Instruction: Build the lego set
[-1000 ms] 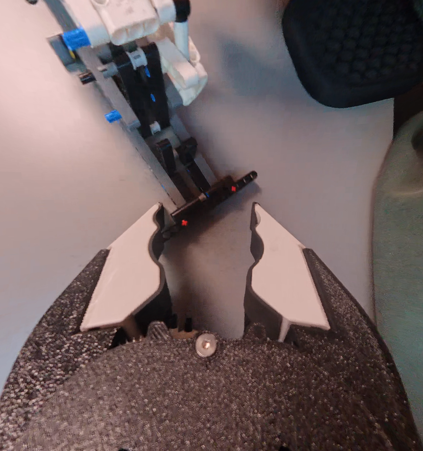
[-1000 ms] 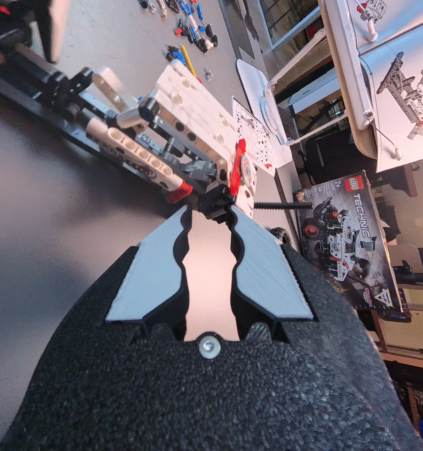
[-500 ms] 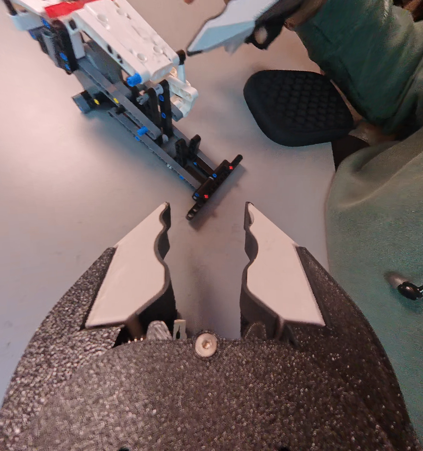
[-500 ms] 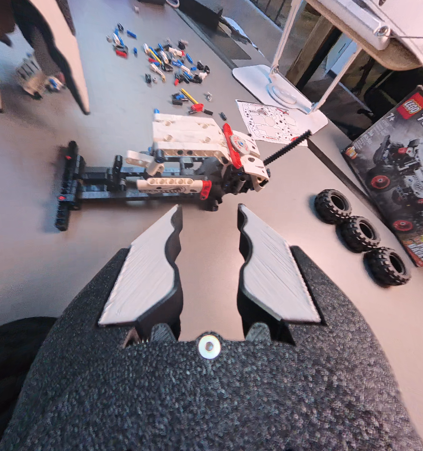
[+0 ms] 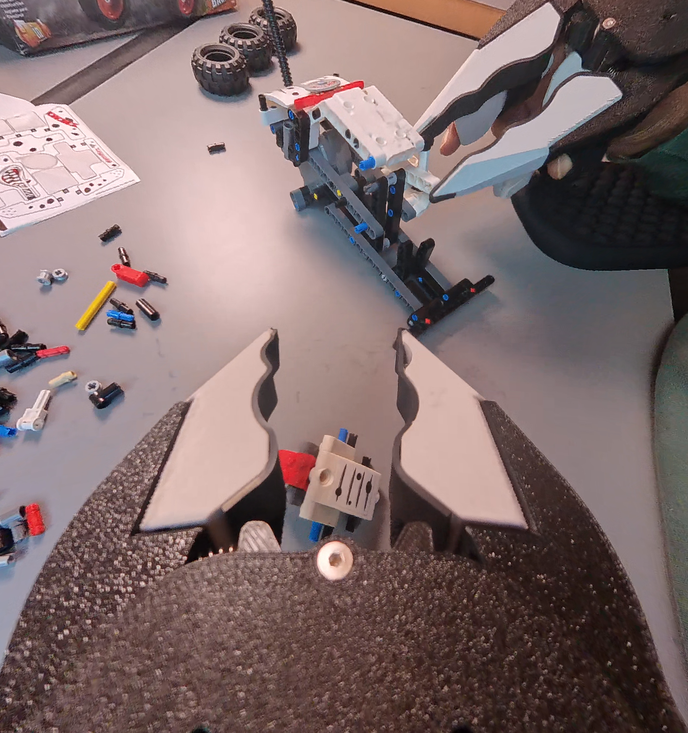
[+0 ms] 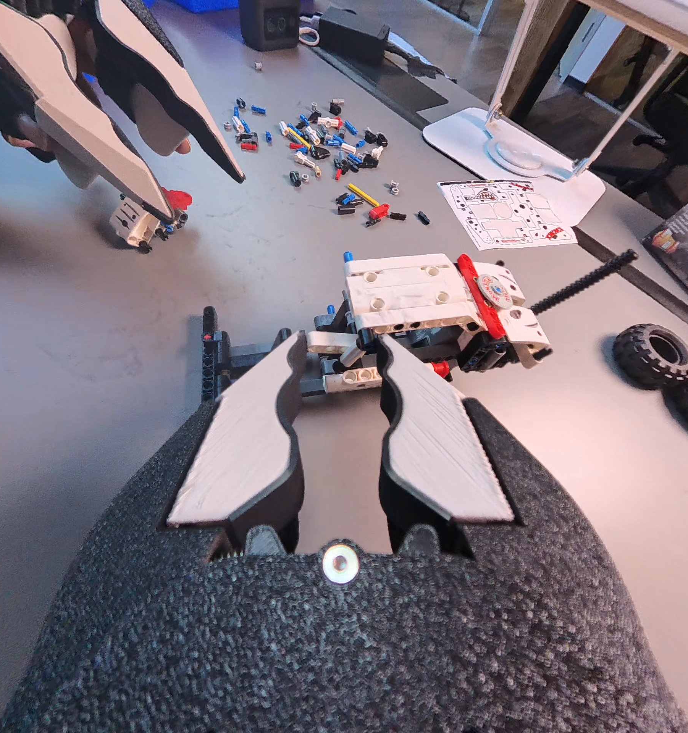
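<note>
Right wrist view gives me the truck chassis (image 6: 414, 317) lying on the grey table (image 6: 96, 317), just past my right gripper (image 6: 340, 345), whose fingers stand apart and empty. My left gripper (image 5: 336, 337) is also spread wide, over a small white sub-assembly (image 5: 340, 482). Loose parts (image 6: 318, 142) lie beyond, with a sticker sheet (image 6: 505, 214) and 3 tyres (image 5: 243, 51) nearby.
</note>
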The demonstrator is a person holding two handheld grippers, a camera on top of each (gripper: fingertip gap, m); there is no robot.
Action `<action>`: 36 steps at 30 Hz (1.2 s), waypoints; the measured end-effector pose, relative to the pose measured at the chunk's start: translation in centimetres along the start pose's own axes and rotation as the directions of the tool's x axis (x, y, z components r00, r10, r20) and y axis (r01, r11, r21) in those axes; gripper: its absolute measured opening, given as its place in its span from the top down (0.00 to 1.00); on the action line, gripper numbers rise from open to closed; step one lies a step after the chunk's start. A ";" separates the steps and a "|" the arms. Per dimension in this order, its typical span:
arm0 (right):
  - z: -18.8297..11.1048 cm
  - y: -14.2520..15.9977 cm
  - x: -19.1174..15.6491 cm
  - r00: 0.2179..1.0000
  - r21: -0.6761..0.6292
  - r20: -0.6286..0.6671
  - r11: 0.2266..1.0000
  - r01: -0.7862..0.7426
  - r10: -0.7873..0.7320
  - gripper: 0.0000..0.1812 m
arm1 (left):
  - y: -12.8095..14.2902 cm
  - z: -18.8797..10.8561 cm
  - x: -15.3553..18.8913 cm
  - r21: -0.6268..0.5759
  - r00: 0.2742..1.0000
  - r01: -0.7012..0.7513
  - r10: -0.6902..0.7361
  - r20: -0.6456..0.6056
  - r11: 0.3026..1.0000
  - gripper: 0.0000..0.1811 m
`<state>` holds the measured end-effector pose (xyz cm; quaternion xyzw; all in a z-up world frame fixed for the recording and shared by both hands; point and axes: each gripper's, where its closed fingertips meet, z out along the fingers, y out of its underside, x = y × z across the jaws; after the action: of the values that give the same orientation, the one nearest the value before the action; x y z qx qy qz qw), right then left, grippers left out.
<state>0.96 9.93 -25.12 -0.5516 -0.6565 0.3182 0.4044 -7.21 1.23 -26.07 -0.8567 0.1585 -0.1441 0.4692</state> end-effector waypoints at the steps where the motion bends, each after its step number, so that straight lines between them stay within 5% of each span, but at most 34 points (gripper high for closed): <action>1: 0.2 -0.1 -0.1 1.000 -0.004 -0.002 1.000 0.003 -0.003 0.81 | 0.0 0.0 -0.1 0.002 1.000 0.005 -0.005 0.002 1.000 0.68; 18: 2.3 -1.1 -0.6 0.998 -0.030 -0.045 0.999 0.042 -0.044 0.81 | -0.3 -0.5 -2.1 0.083 0.997 0.033 -0.039 0.070 0.996 0.69; 28: 2.7 -1.0 1.6 0.973 -0.018 -0.218 0.996 -0.084 0.078 0.81 | 0.0 -0.2 -2.5 0.084 0.996 0.041 -0.048 0.078 0.996 0.69; 33: 1.8 -1.4 0.9 0.993 -0.052 -0.100 0.996 -0.072 0.067 0.77 | -0.1 -0.3 -2.7 0.093 0.995 0.040 -0.048 0.086 0.995 0.69; 36: 0.2 -2.9 1.0 0.997 -0.021 0.021 0.997 0.068 -0.068 0.74 | -0.1 -0.5 -2.9 0.103 0.995 0.045 -0.054 0.088 0.994 0.69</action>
<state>-0.58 10.37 -22.56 -0.5301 -0.6823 0.3026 0.4024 -9.97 2.11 -26.00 -0.8412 0.1082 -0.1242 0.5149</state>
